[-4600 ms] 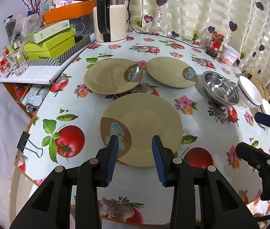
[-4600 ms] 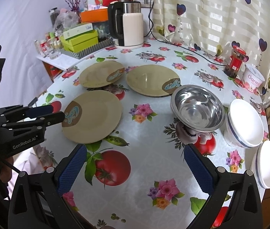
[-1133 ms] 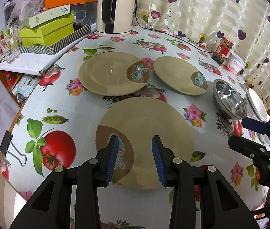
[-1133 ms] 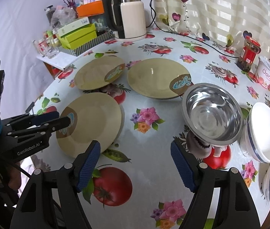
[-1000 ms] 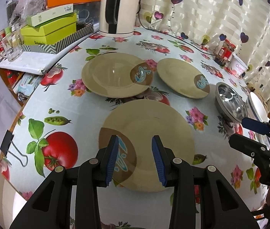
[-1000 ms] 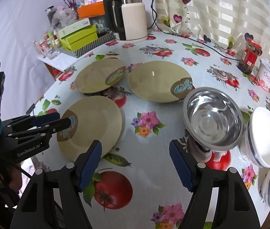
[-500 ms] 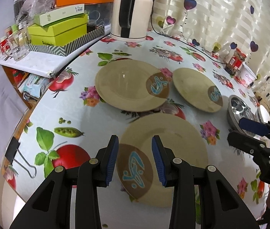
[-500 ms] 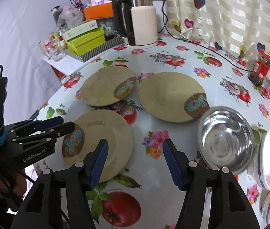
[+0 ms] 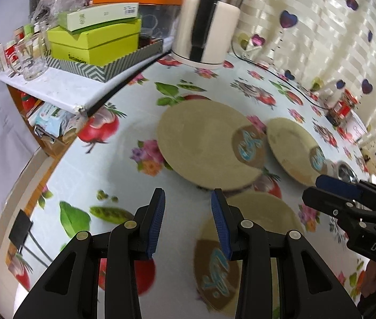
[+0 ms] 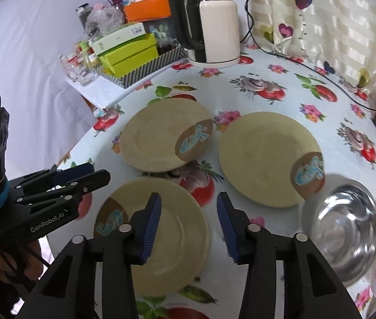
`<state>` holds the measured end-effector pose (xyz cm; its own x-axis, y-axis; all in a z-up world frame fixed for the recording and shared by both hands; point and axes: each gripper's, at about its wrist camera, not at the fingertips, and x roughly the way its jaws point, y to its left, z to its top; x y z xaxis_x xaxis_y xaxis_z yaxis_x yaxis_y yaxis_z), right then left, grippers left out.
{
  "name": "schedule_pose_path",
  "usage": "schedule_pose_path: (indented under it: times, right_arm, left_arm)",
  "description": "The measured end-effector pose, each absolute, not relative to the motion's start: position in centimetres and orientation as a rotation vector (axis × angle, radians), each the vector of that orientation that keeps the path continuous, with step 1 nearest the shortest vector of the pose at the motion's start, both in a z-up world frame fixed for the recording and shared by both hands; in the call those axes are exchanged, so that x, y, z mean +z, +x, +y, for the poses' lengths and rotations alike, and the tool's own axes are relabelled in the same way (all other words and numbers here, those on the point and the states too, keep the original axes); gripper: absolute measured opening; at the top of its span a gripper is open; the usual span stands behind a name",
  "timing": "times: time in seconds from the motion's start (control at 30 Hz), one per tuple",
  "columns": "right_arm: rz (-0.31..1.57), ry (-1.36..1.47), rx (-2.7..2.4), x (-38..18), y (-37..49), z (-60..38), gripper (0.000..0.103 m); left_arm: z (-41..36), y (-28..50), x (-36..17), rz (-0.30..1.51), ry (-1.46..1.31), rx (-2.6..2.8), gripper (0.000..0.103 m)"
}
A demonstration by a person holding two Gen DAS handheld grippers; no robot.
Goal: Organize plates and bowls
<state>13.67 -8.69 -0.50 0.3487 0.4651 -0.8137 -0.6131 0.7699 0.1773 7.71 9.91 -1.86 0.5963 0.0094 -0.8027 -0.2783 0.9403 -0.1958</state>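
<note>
Right gripper [image 10: 186, 219] over the near plate [image 10: 172, 228], jaws closing on nothing (pads clear of it); left gripper [image 9: 188, 222] open, empty, above tablecloth [image 9: 124, 159]

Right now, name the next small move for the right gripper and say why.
Probably ease the right gripper forward and down onto the nearest plate's far rim: its jaws are closing with nothing between them, hovering above that plate, which lies flat and separate from the other two plates.
</note>
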Motion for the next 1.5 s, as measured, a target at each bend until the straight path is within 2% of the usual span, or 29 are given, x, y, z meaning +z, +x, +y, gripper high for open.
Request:
schedule_pose_path:
  times: [0.53,1.2,1.5]
  right_arm:
    - [1.082,-0.123,0.701,-3.6,18.5,-5.2,0.041]
    - [1.135,-0.074,0.669,-5.5,20.7,-3.8,0.041]
    - [1.14,-0.064,0.652,-6.0,21.4,-3.4,0.036]
  left_arm:
    - [14.0,11.3,-3.8,0.913,-0.414,0.154,0.037]
    - [15.1,14.4,-5.6,0.922,-0.444,0.113,0.037]
    - [15.0,14.9,-6.0,0.923,-0.435,0.083,0.028]
